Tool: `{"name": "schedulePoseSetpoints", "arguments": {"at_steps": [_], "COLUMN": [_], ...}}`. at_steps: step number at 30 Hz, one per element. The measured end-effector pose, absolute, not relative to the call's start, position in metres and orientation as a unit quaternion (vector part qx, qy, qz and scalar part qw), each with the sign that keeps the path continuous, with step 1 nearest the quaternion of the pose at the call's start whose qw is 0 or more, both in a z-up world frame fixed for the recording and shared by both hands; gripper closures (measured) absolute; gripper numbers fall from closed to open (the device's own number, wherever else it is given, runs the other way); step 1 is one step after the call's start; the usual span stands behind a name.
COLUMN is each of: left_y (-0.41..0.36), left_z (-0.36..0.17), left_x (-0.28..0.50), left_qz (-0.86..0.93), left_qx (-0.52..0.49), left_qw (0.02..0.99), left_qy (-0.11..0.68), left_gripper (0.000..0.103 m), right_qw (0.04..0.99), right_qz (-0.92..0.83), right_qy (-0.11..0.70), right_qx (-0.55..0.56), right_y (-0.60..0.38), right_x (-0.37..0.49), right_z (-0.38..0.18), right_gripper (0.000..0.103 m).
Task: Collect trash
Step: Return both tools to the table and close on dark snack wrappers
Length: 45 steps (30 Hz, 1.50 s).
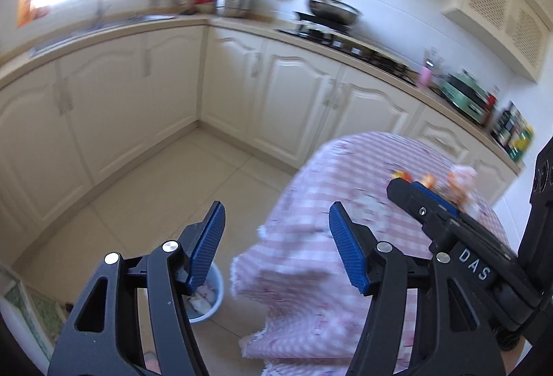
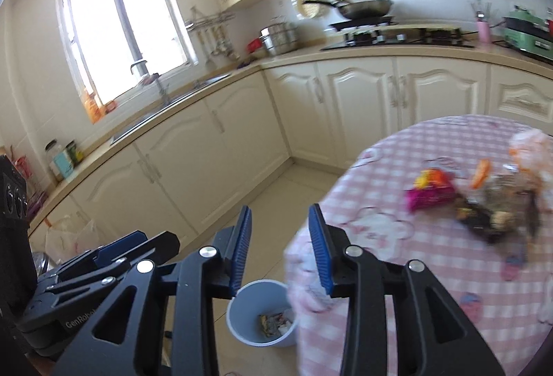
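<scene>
Kitchen w/ cream cabinets (image 2: 352,106) running along the far side and round the corner, counter on top, tiled floor below. Round table (image 2: 432,237) w/ pink checked cloth at right, near side. Small grey-blue bin (image 2: 242,317) on the floor just left of the table edge, a few wrappers (image 2: 276,322) already lying in its bottom.

Trash pile (image 2: 484,199) sits on the far-right part of the table top: pink-and-yellow snack wrapper (image 2: 430,191), orange scrap, dark crumpled packets, pale plastic bag; blurred, so finer detail can't be told.

Left gripper (image 1: 276,248): jaws spread wide, nothing betw. the blue pads, held above bin and table edge. Right gripper (image 2: 280,248): jaws apart but narrower, also empty, above the bin, trash pile well to its right.
</scene>
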<state>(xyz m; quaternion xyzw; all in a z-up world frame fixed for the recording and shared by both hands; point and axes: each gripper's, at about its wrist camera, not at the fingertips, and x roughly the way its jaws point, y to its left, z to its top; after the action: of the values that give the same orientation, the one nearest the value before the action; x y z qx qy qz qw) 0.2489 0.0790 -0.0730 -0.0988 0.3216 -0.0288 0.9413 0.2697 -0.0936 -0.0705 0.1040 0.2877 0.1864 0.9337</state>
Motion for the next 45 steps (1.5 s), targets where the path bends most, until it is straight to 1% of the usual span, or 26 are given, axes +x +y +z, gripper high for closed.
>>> {"name": "schedulePoseSetpoints", "arguments": {"at_steps": [8,10,12,15,20,24,27,29,31,32,33,34,37,40,41,42,43,45], "left_y": [-0.017,-0.038,-0.057,-0.082,-0.104,-0.112,-0.116,-0.118,-0.121,-0.123,-0.126,-0.129,-0.136,-0.141,-0.143,-0.143,-0.145,-0.146], "left_z": [-0.074,-0.077,-0.082,-0.087,-0.098,-0.103,-0.109,-0.112,-0.114,-0.114,-0.115,-0.117,-0.123,-0.131,-0.135,-0.137,-0.141,-0.146], "left_x": [0.260,0.263,0.270,0.276,0.289,0.304,0.319,0.325,0.331,0.333,0.336,0.338,0.346,0.357,0.360,0.363,0.366,0.370], "left_qz": [-0.108,-0.118,-0.128,-0.135,-0.136,-0.129,-0.124,-0.122,-0.124,-0.126,-0.129,-0.129,-0.136,-0.136,-0.134,-0.134,-0.137,-0.140], "left_qx": [-0.054,-0.044,-0.035,-0.027,-0.023,-0.025,-0.032,-0.032,-0.035,-0.036,-0.035,-0.035,-0.037,-0.041,-0.042,-0.042,-0.044,-0.046], "left_qw": [0.933,0.930,0.926,0.922,0.916,0.914,0.911,0.910,0.909,0.908,0.908,0.907,0.904,0.899,0.897,0.894,0.891,0.888], "left_qy": [0.340,0.345,0.353,0.363,0.378,0.384,0.393,0.395,0.397,0.397,0.398,0.399,0.405,0.414,0.420,0.425,0.430,0.436], "left_gripper": [0.040,0.038,0.036,0.035,0.034,0.033,0.033,0.033,0.033,0.033,0.033,0.033,0.033,0.034,0.039,0.046,0.050,0.066], "right_qw": [0.950,0.950,0.949,0.938,0.926,0.918,0.913,0.913,0.915,0.916,0.917,0.918,0.919,0.919,0.919,0.919,0.918,0.919], "right_qz": [0.077,0.048,0.015,-0.002,0.012,0.025,0.011,0.012,0.016,0.014,0.015,0.017,0.022,0.025,0.027,0.029,0.031,0.034], "right_qy": [0.271,0.272,0.280,0.312,0.346,0.369,0.383,0.379,0.372,0.369,0.364,0.361,0.353,0.349,0.349,0.349,0.350,0.349], "right_qx": [0.135,0.143,0.142,0.151,0.152,0.143,0.136,0.153,0.157,0.158,0.159,0.163,0.173,0.180,0.181,0.182,0.182,0.182], "right_y": [-0.212,-0.240,-0.260,-0.287,-0.289,-0.280,-0.281,-0.289,-0.293,-0.295,-0.297,-0.298,-0.301,-0.304,-0.304,-0.304,-0.304,-0.303], "right_x": [0.251,0.248,0.246,0.251,0.269,0.288,0.299,0.302,0.301,0.301,0.300,0.300,0.300,0.302,0.302,0.303,0.304,0.304], "right_z": [-0.075,-0.081,-0.090,-0.110,-0.129,-0.137,-0.143,-0.145,-0.144,-0.144,-0.143,-0.142,-0.143,-0.141,-0.141,-0.141,-0.141,-0.141], "right_gripper": [0.066,0.062,0.058,0.057,0.057,0.053,0.053,0.057,0.083,0.086,0.092,0.095,0.100,0.100,0.100,0.100,0.100,0.100]}}
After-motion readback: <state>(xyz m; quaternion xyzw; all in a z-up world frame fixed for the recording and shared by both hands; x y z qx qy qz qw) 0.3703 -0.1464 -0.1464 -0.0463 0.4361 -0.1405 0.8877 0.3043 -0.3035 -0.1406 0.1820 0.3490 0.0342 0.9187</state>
